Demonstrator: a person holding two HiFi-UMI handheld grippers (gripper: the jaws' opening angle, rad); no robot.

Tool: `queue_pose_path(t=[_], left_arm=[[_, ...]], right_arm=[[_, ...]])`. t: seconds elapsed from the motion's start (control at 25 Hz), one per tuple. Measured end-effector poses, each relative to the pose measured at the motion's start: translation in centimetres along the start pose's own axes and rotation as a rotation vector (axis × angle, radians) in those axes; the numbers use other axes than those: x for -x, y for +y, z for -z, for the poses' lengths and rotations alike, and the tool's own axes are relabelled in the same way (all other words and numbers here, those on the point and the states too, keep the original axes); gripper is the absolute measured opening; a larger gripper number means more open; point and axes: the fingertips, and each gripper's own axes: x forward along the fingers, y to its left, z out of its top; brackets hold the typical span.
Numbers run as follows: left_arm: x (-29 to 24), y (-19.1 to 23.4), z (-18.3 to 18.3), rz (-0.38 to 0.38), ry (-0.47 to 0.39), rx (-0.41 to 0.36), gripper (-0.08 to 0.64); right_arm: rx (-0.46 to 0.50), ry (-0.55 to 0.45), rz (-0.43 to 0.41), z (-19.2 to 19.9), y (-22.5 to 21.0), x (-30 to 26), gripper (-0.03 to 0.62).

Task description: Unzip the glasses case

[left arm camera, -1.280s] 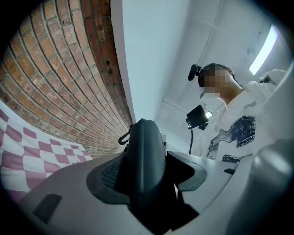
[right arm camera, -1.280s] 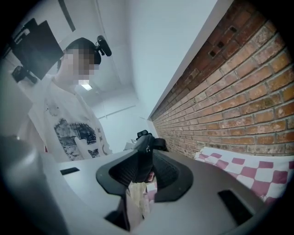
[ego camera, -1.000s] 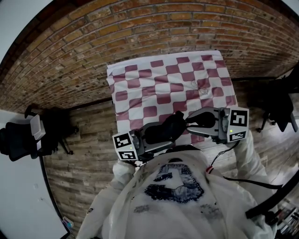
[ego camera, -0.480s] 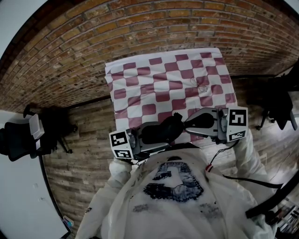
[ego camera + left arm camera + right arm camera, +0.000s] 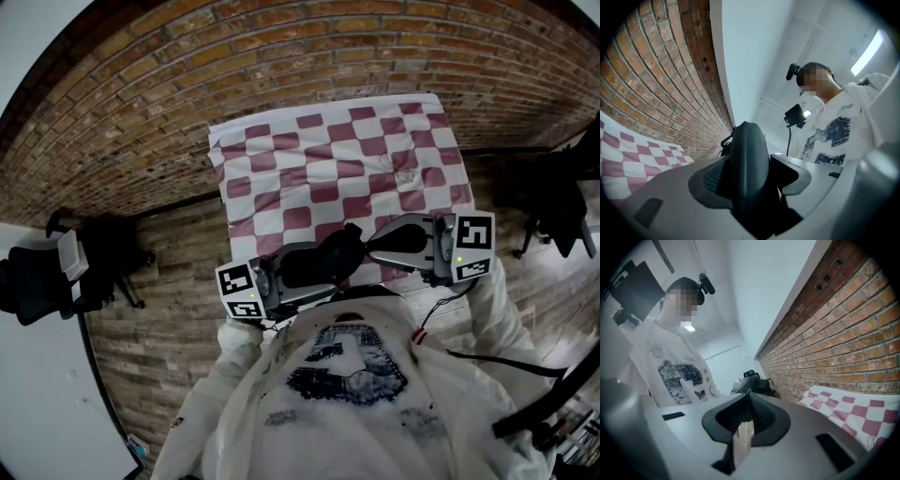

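Low at centre frame, the left gripper (image 5: 302,274) clamps the dark glasses case (image 5: 323,259), at whose right end the right gripper (image 5: 371,250) has just been closing to a pinch, seemingly onto the zipper pull (image 5: 749,391), so unzipping can start.

Right gripper (image 5: 750,393), jaws just closing, pinched on zipper pull (image 5: 749,390) of glasses case (image 5: 753,382)

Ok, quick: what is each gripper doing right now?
Left gripper: closed on the glasses case.
Right gripper: fingers have just been closing, now together at the case's end; what they pinch cannot be told.
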Motion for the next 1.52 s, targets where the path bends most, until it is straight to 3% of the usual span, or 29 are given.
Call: queue_pose_path(t=[0.68, 1.04, 1.52], left_arm=[[0.1, 0.8, 0.7, -0.085, 0.086, -0.073, 0.272], [0.4, 1.7, 1.1, -0.154, 0.154, -0.127, 0.270], [0.3, 2.3, 2.5, -0.190, 0.260, -0.182, 0.259]], right_arm=[[0.051, 0.027, 0.108, 0.4, -1.3, 0.6, 0.014], [0.131, 0.081, 0.208, 1.1, -2.2, 0.5, 0.012], [0.121, 0.102, 0.222, 1.6, -2.4, 0.3, 0.012]])
